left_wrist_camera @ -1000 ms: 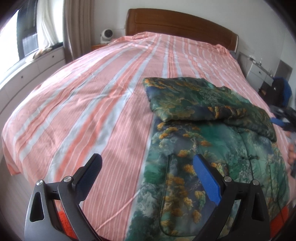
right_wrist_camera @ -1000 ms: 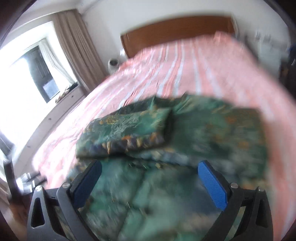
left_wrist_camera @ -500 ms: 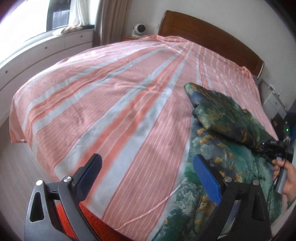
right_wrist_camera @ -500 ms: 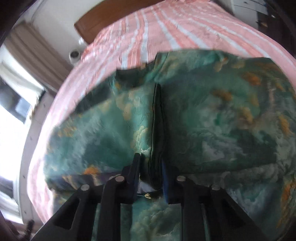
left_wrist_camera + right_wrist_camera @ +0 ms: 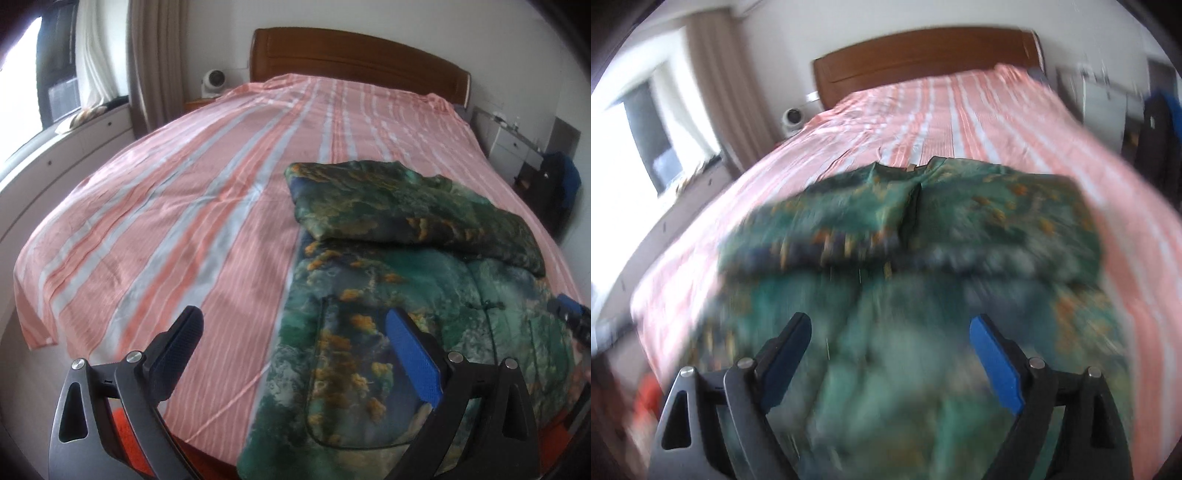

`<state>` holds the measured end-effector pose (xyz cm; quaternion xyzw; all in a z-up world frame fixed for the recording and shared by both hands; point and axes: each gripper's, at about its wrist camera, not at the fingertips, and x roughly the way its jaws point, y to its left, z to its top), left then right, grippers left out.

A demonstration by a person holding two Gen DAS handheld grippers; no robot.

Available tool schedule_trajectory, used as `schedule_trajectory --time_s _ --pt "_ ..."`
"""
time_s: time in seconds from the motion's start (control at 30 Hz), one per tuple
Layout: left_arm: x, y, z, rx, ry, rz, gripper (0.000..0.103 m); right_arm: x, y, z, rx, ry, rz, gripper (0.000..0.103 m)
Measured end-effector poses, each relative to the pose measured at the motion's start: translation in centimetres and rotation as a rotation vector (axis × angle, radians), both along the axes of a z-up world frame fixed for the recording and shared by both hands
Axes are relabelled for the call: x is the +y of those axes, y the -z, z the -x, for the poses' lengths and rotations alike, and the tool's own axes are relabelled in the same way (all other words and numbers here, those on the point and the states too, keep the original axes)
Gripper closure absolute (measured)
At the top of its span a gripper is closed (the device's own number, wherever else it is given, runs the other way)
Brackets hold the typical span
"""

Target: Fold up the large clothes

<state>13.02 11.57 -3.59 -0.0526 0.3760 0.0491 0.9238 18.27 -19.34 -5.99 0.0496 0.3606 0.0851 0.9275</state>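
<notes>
Two claws are hovering over a bed [image 5: 184, 206] covered with a pink and grey striped sheet. One large green garment [image 5: 424, 306], printed with orange and blue, is lying flat near the foot edge of the bed, toward its right side, with its upper part folded down into a thick band [image 5: 406, 206] that is resting across the body of the cloth. The left claw [image 5: 295, 350] is standing wide open above the garment's left edge, one dark finger over the striped sheet and the blue pad [image 5: 413, 358] over the printed fabric, gripping nothing. The right claw [image 5: 890, 354] is opening, its jaws spreading wide over the lower part of the garment [image 5: 923, 295] with only cloth lying below them and nothing pinched; that view is blurring. A wooden headboard [image 5: 351, 51] is rising at the far edge of the bed, and a small white fan [image 5: 214, 79] is sitting beside it by the curtains [image 5: 155, 62].
</notes>
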Motion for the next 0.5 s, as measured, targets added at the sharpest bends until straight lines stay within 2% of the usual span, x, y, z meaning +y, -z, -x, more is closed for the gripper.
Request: schedule_trajectory --time_s 0.1,0.23,0.4,0.5 --pt "-2.0 -0.1 0.2 0.001 0.034 -0.023 0.004 -1.4 1.0 6.0 -0.023 -0.007 0.075 0.015" --pt "-3.9 0.2 0.5 0.013 0.075 -0.029 0.004 -3.5 2.6 12.5 -0.058 0.035 0.104 0.015" --pt "-5.3 0.4 1.4 0.024 0.111 -0.048 0.004 -4.6 3.9 17.0 -0.138 0.136 0.123 0.015" --pt "-5.8 -0.2 2.1 0.007 0.122 -0.078 0.004 -4.4 3.1 18.0 -0.206 0.174 0.136 0.015"
